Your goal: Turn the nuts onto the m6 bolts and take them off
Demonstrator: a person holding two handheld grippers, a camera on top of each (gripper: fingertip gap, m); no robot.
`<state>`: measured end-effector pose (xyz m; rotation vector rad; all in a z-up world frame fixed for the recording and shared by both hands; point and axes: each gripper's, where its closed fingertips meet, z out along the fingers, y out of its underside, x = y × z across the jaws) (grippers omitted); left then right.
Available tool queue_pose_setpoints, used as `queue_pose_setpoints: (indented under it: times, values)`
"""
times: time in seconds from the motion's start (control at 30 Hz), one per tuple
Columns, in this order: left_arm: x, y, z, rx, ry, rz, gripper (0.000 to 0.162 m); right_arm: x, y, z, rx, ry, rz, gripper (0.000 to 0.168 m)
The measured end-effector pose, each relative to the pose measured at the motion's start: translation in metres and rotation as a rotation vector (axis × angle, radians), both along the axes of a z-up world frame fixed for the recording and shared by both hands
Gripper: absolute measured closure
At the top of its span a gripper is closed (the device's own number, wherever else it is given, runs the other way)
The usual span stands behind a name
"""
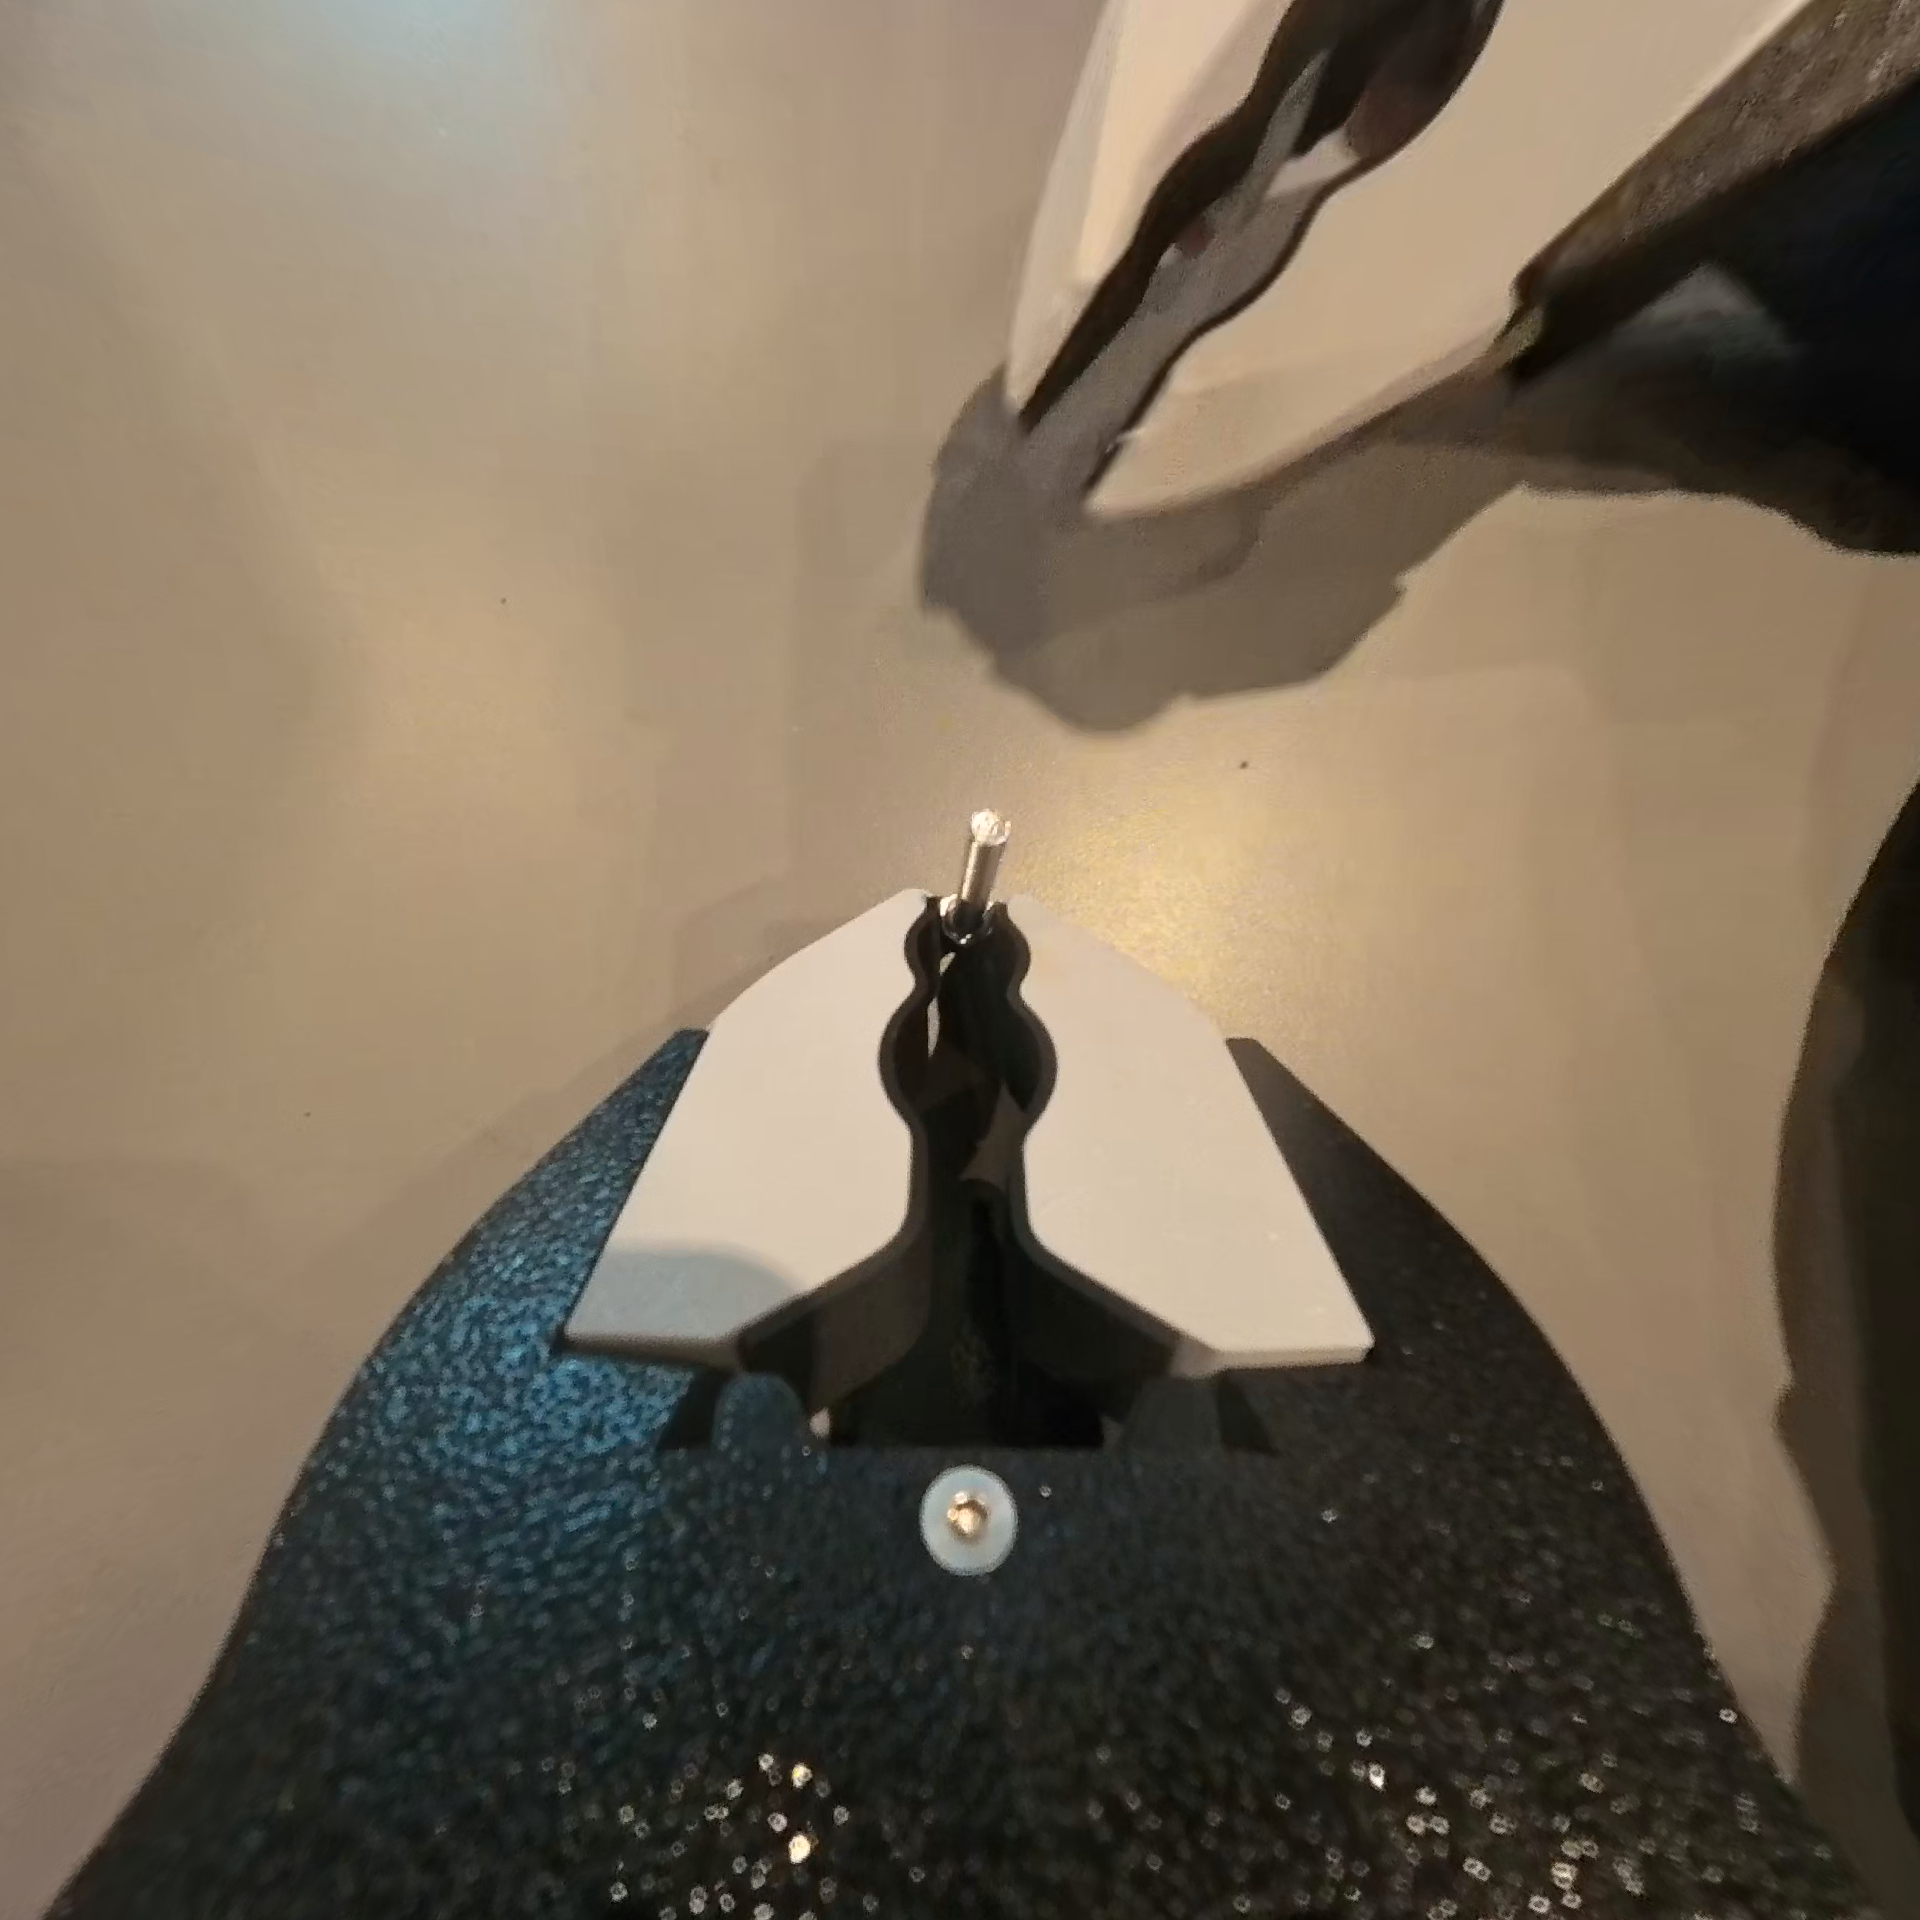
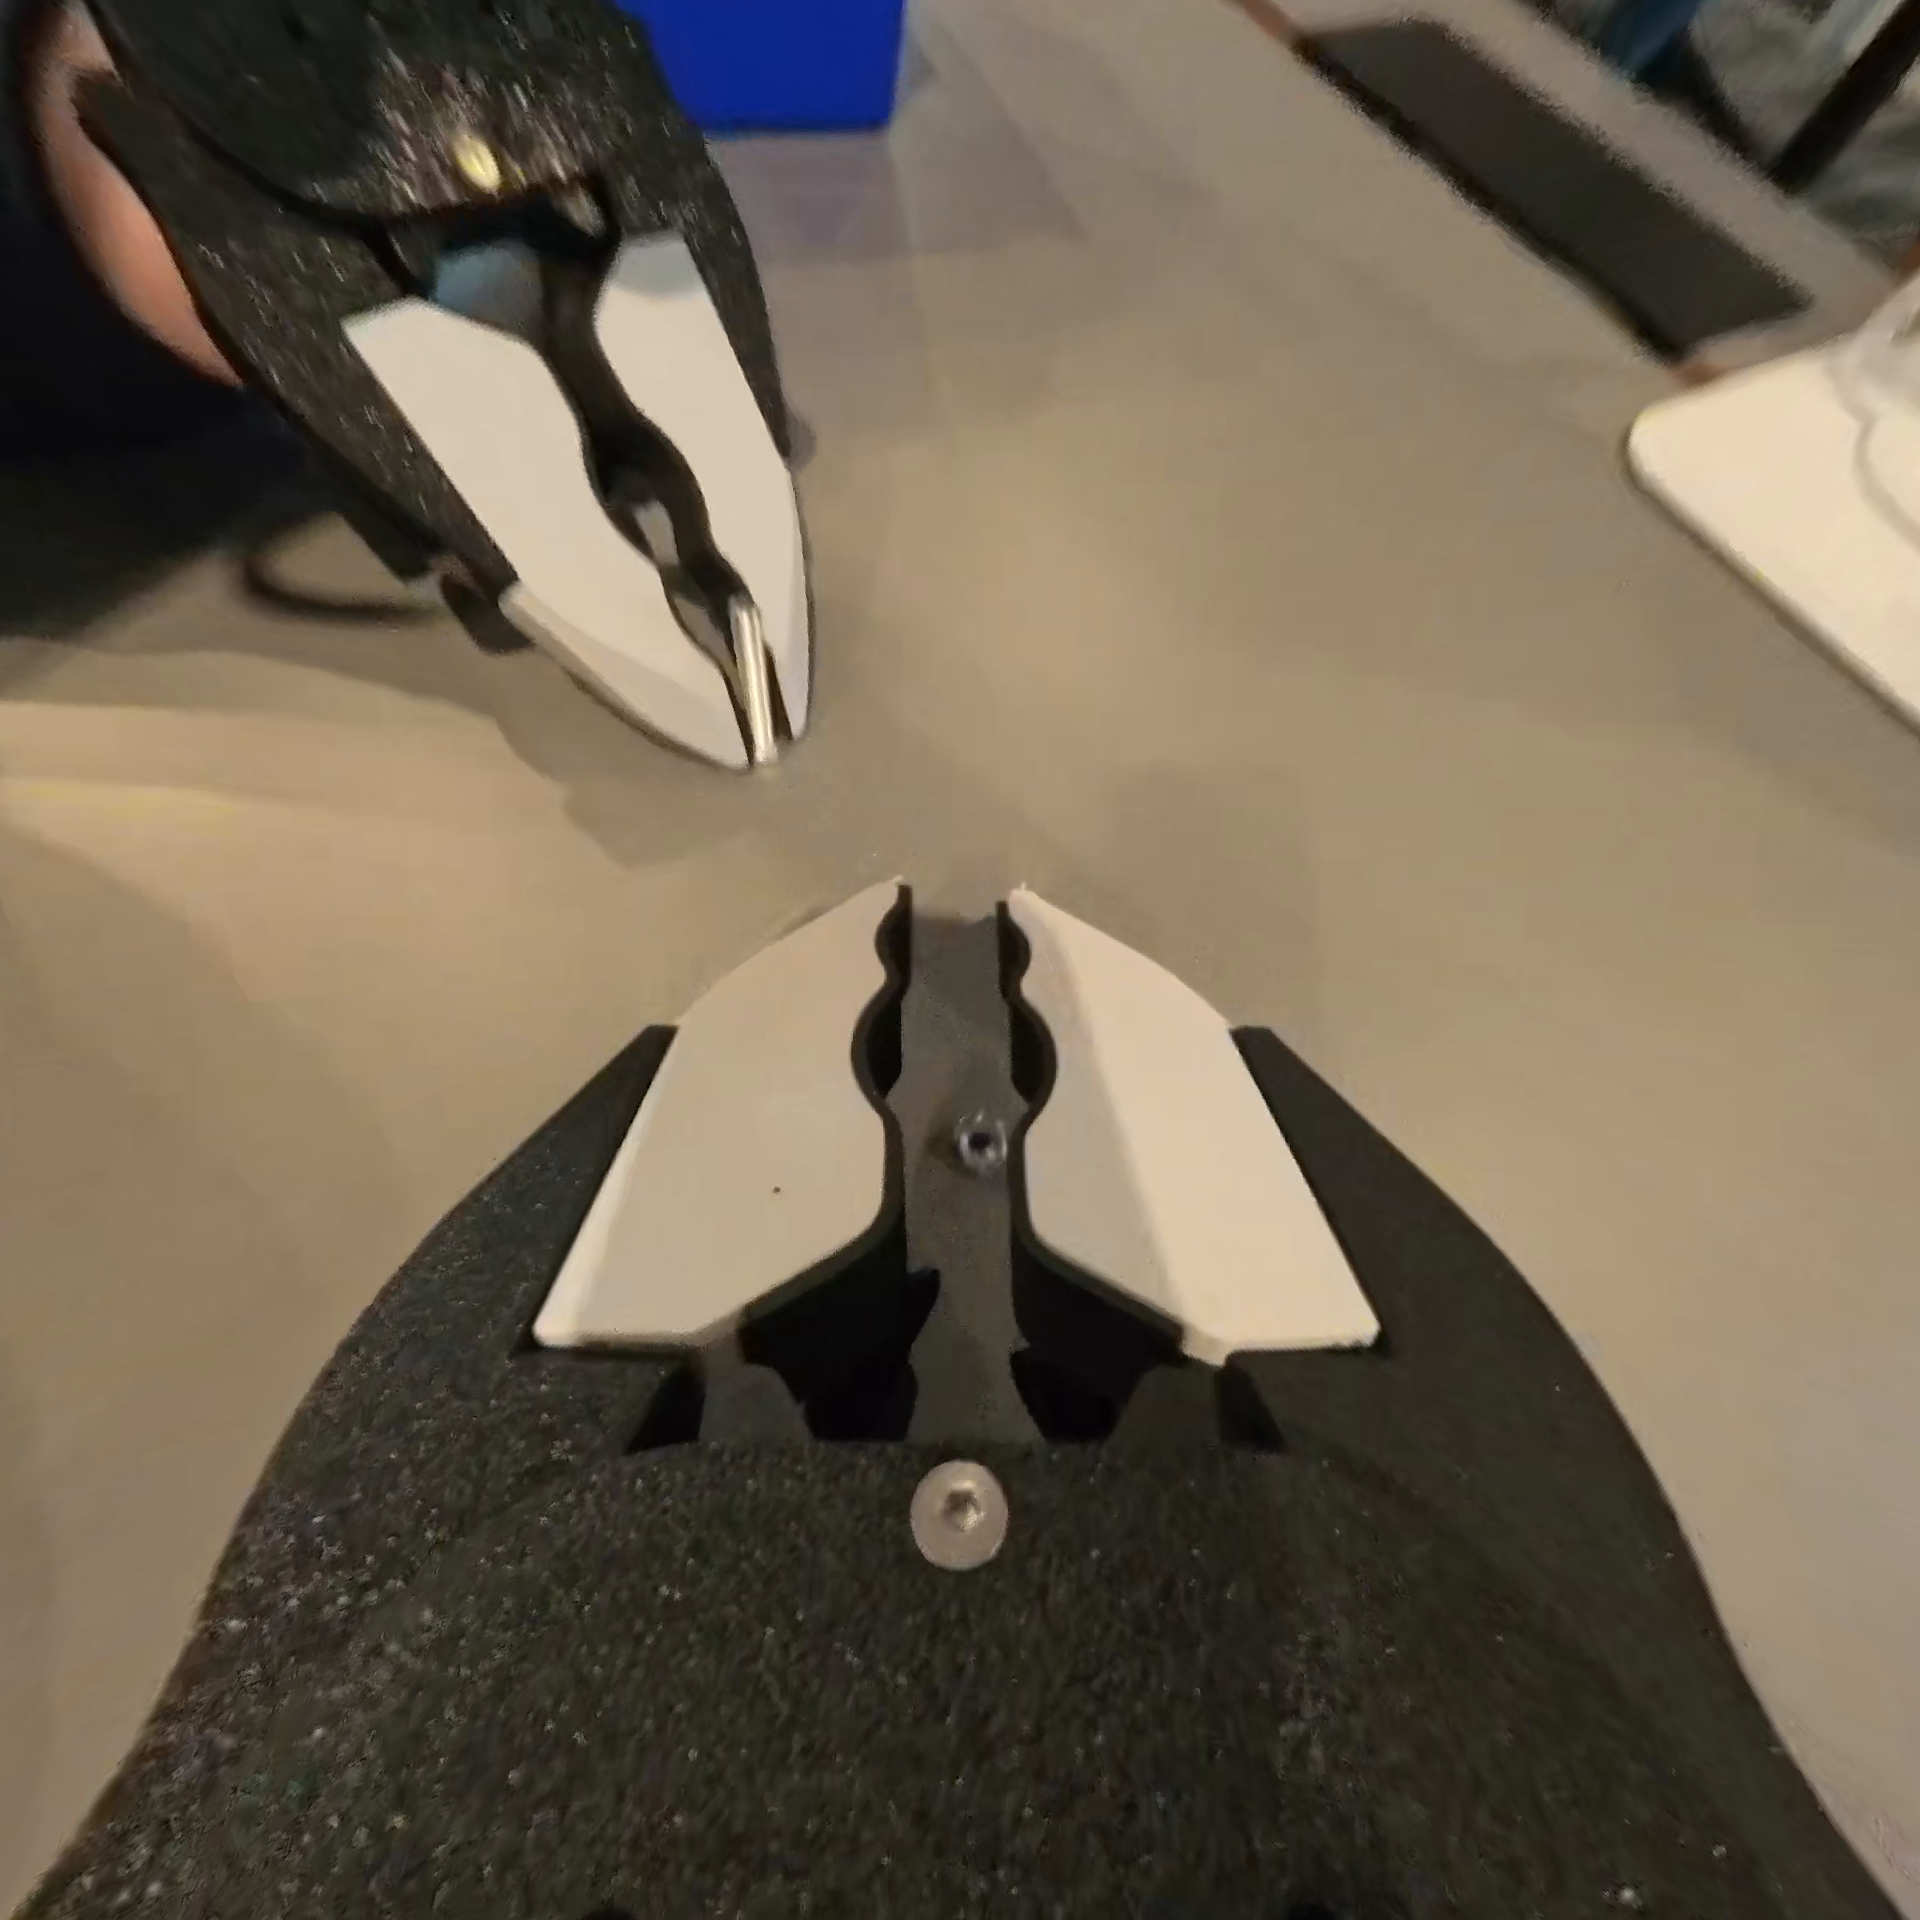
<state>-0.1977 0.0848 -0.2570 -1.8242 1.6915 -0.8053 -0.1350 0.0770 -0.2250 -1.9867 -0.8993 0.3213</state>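
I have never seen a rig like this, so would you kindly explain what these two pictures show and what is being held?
There is no robot arm here: a person holds a two-finger tool in each hand, and each tool carries a camera looking forward along its fingers.

The left wrist view shows the left hand-held gripper shut on a small metal bolt, which sticks out past its tips. The right wrist view shows the right hand-held gripper, its fingers slightly apart with nothing clearly between them. A small metal piece, perhaps the nut, is visible in the gap.

Below is a plain grey table, with a white object at its right edge.
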Motion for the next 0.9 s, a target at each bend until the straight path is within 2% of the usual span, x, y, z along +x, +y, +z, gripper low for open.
queue_pose_setpoints:
  times: [0.1, 0.27, 0.37, 0.7, 0.77, 0.9]
  values:
    - [0.0, 0.0, 0.0, 0.0, 0.0, 0.0, 0.153, 0.024, -0.015, -0.014, -0.128, -0.039, -0.054, 0.14]
    - [0.0, 0.0, 0.0, -0.002, 0.0, 0.001, 0.153, 0.037, -0.032, -0.022, -0.183, -0.049, -0.078, 0.138]
    - [0.0, 0.0, 0.0, -0.001, 0.0, 0.001, 0.153, 0.038, -0.032, -0.025, -0.151, -0.07, -0.097, 0.148]
    - [0.0, 0.0, 0.0, -0.001, 0.0, 0.001, 0.153, 0.034, -0.029, -0.031, -0.161, -0.127, -0.093, 0.158]
    - [0.0, 0.0, 0.0, 0.0, 0.001, 0.001, 0.153, 0.024, -0.023, -0.022, -0.118, -0.12, -0.072, 0.158]
    - [0.0, 0.0, 0.0, 0.0, 0.0, 0.001, 0.153, -0.022, -0.004, 0.016, 0.004, -0.024, 0.031, 0.158]
